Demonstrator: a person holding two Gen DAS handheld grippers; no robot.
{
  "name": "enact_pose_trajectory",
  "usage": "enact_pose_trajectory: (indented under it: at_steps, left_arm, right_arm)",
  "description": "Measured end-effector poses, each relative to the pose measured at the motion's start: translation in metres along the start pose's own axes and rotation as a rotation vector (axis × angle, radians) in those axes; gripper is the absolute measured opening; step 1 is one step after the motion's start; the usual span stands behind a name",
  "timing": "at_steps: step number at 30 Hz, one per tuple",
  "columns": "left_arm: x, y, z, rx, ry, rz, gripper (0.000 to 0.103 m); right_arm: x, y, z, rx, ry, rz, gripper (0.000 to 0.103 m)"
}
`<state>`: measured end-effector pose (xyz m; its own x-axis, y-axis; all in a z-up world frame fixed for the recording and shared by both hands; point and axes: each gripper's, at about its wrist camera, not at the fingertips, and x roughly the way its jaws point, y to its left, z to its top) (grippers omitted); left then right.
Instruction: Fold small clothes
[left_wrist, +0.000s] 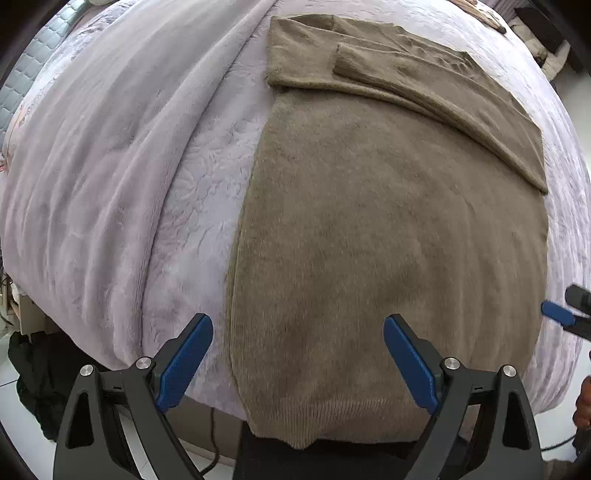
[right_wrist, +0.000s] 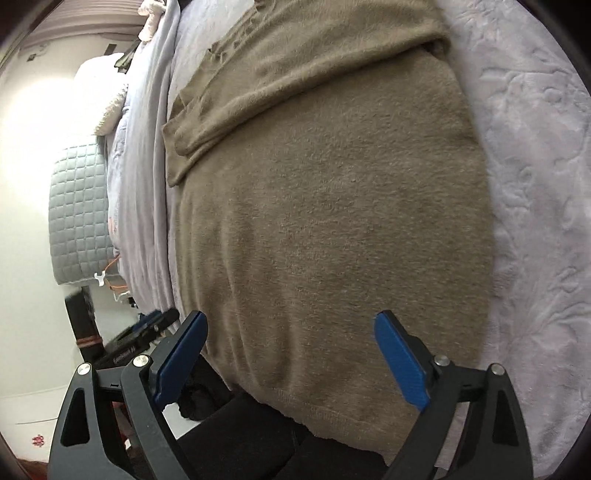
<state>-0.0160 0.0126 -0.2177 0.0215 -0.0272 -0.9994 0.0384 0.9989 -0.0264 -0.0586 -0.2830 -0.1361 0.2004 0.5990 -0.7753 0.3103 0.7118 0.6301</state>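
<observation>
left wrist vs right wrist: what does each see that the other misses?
Only the left wrist view shows the folded purple blanket spread wide at its left, plus a blue fingertip of the right claw. Only the right wrist view shows the grey quilted headboard and white wall. Both show the brown sweater with sleeves folded across, the lilac bedspread, and an open, empty claw: left claw.

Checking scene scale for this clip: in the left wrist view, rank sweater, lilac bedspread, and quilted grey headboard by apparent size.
1-2. Sweater and lilac bedspread: too alike to rank; fisheye nearness inflates the sweater.
3. Quilted grey headboard: smallest, only an edge showing.
</observation>
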Motion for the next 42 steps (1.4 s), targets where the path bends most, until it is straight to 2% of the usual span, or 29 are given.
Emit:
enact_pose_trajectory:
  at_steps: [4,8,10,17,24,28,34,37,42]
  left_arm:
    - [-0.003,0.002,-0.013,0.038,-0.008,-0.008,0.094]
    - [0.002,0.019,-0.026,0.072,-0.01,-0.015,0.094]
    - [0.005,0.042,-0.038,0.085,-0.007,-0.023,0.094]
    - [0.013,0.063,-0.083,0.125,-0.003,-0.03,0.094]
    - [0.014,0.081,-0.11,0.131,-0.017,-0.085,0.094]
    - [0.021,0.091,-0.125,0.133,-0.003,-0.154,0.094]
    - [0.048,0.112,-0.141,0.085,0.042,-0.271,0.094]
    - [0.052,0.116,-0.145,0.069,0.047,-0.358,0.094]
    - [0.044,0.111,-0.14,0.082,0.038,-0.443,0.094]
  right_arm:
    - [-0.005,-0.004,-0.009,0.01,-0.042,-0.026,0.094]
    - [-0.002,-0.009,-0.026,0.034,-0.079,-0.064,0.094]
    - [0.003,-0.009,-0.042,0.045,-0.097,-0.092,0.094]
    - [0.014,-0.017,-0.095,0.084,-0.123,-0.136,0.094]
    - [0.009,-0.037,-0.133,0.131,-0.161,-0.164,0.094]
    - [0.005,-0.048,-0.148,0.143,-0.176,-0.165,0.094]
    - [0.009,-0.069,-0.163,0.161,-0.156,-0.18,0.094]
    - [0.012,-0.08,-0.17,0.167,-0.153,-0.147,0.094]
    - [0.024,-0.082,-0.162,0.142,-0.149,-0.114,0.094]
